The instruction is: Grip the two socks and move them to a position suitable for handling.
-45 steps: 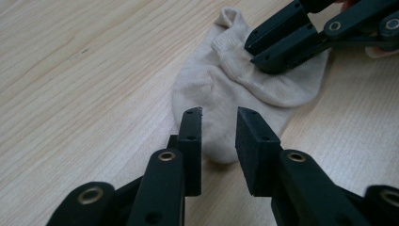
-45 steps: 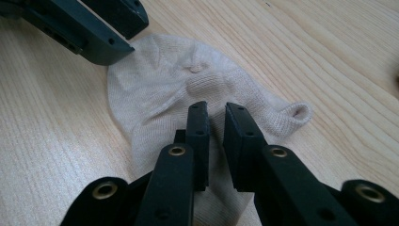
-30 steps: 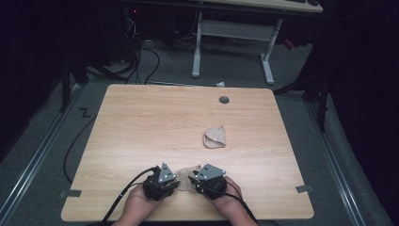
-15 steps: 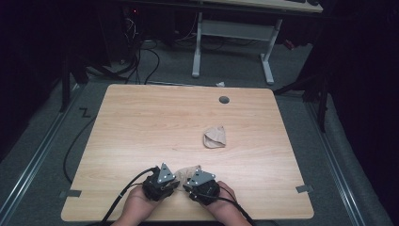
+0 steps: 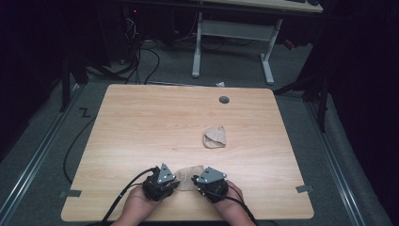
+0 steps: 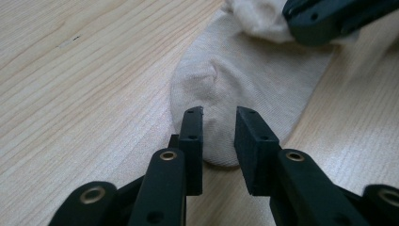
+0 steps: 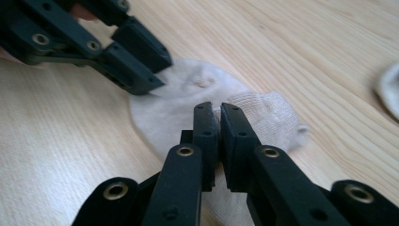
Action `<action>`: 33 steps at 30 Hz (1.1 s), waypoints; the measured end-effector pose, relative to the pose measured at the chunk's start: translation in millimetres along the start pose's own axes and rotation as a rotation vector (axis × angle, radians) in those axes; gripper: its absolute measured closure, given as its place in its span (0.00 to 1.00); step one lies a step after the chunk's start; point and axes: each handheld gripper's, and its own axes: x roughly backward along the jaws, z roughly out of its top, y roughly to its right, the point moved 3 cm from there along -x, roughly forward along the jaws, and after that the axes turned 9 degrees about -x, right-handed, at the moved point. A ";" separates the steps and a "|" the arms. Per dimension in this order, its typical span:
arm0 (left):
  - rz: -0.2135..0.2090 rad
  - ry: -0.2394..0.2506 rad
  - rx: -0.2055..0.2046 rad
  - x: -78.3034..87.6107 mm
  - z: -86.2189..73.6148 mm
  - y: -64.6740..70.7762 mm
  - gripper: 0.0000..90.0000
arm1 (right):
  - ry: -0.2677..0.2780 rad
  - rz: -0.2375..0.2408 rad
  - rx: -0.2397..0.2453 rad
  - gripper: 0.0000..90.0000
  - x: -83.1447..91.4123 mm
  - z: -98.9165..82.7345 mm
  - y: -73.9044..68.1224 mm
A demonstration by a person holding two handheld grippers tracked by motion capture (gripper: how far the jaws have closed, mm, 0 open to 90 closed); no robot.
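Light wood worktop [image 5: 141, 127], lower centre of the high view: a person's two hands at the near edge, each with black tongs, facing each other across a beige sock [image 5: 189, 175] lying flat between them.

Left tongs [image 5: 175, 183] sit lower centre-left in the high view, grey three-cornered plate on top, cable trailing to the lower left. In the left gripper view the left tongs [image 6: 219, 117] are parted by a narrow gap, tips over the rounded toe end of the sock [image 6: 244, 80], nothing clamped; cannot tell if the tips touch the fabric.

Right tongs [image 5: 194, 181] sit lower centre-right in the high view, just beside the sock's other end. In the right gripper view the right tongs [image 7: 217, 115] are nearly closed, with a fold of the sock [image 7: 188, 101] pinched between the jaws; the bunched ribbed cuff rises right of the tips. The left tongs [image 7: 141, 70] come in from the upper left of that frame, jaws parted, over the sock's flat end. In the left gripper view the right tongs [image 6: 329, 19] show at the upper right, on the bunched fabric.

A second sock [image 5: 215, 137], crumpled, lies right of centre on the worktop, well apart from the hands; its pale edge [image 7: 388, 92] shows at the right border of the right gripper view.

A round grommet hole [image 5: 224, 100] sits near the far edge. Behind, a white desk frame [image 5: 233, 44] stands on grey carpet.
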 end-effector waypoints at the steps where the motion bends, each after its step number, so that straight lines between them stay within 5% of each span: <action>1: 0.000 0.000 0.000 0.0 0.0 0.0 0.81 | 0.003 -0.010 -0.008 0.94 2.6 -1.3 3.6; 16: 0.007 0.001 -0.005 -0.3 0.4 1.2 0.81 | -0.017 -0.125 -0.188 0.94 27.2 -33.8 67.8; 21: 0.012 -0.001 -0.009 -0.3 0.6 1.9 0.81 | 0.004 -0.226 -0.229 0.86 35.8 -36.4 82.3; 24: 0.008 -0.002 -0.010 -0.2 0.7 1.5 0.81 | 0.038 -0.178 -0.205 0.89 36.1 -30.4 77.8; 33: -0.009 -0.008 -0.020 2.0 -0.5 1.5 0.81 | -0.054 -0.099 -0.147 0.96 12.7 -29.4 61.3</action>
